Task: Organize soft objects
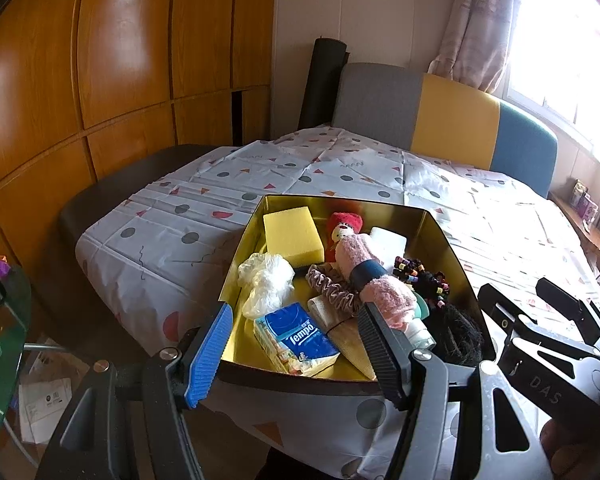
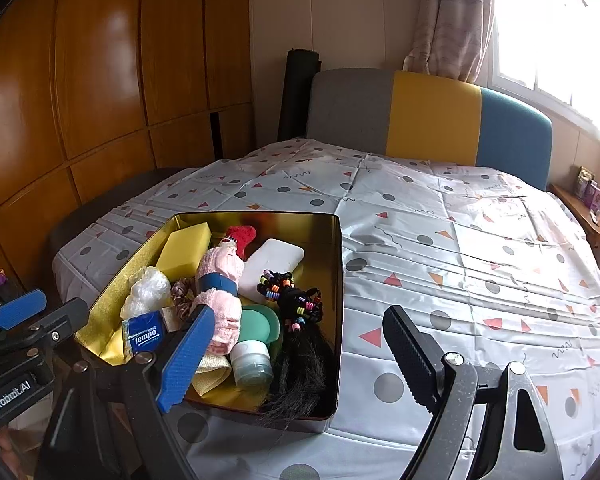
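A gold tin [image 1: 342, 200] [image 2: 337, 264] stands at the near left of the table. It holds a yellow sponge [image 1: 294, 234] [image 2: 184, 250], a pink doll with a red hat [image 1: 364, 264] [image 2: 220, 276], a crumpled white bag [image 1: 266, 282], a blue Tempo tissue pack [image 1: 296, 338] [image 2: 144, 336], a scrunchie [image 1: 332, 290], beaded hair ties [image 2: 292, 292], black hair [image 2: 300, 372] and a small green-capped bottle [image 2: 254, 362]. My left gripper [image 1: 296, 356] hovers open over the tin's near edge, gripping nothing. My right gripper [image 2: 300, 360] stands open at the tin's near right corner, also empty.
A patterned cloth [image 2: 460, 248] covers the table, bare to the right of the tin. A grey, yellow and blue chair back [image 2: 432, 120] stands at the far side, a black roll [image 2: 298, 96] beside it. A dark seat [image 1: 112, 196] and wooden wardrobe [image 1: 100, 60] are left.
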A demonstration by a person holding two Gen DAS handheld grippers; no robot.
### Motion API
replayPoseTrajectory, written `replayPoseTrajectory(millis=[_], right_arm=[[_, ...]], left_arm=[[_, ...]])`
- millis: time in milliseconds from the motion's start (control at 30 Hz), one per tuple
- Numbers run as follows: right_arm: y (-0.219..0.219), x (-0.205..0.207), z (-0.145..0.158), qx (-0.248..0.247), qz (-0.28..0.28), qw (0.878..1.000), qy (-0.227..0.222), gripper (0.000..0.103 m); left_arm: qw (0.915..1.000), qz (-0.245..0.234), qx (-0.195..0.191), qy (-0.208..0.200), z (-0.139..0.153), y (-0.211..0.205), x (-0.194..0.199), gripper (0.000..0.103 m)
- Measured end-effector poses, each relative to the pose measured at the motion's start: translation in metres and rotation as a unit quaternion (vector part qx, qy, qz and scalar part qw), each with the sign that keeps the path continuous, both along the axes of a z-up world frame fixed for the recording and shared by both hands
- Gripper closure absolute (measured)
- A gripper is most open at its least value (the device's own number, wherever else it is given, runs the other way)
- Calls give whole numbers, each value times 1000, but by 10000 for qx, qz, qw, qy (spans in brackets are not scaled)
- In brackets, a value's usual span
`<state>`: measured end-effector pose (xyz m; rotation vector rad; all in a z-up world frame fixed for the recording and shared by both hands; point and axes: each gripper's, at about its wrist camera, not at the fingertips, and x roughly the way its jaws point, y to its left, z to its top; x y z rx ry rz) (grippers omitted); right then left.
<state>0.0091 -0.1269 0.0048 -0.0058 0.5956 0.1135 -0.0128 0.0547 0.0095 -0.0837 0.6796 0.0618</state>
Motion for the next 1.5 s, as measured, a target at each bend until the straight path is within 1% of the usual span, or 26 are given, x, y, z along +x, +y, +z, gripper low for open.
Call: replayPoseTrajectory(millis=[1067, 1333, 1500], right_arm=[[3, -2, -2, 18, 41, 10000, 20, 15], [3, -2, -4, 37, 38, 10000, 49, 15], [3, -2, -4, 35, 38, 10000, 49, 15]], left_arm=[[10000, 52, 49, 10, 1, 2, -1, 37], [9993, 342, 145, -22, 2, 4, 0, 37], [9987, 428, 261, -62, 3, 1, 0, 37]])
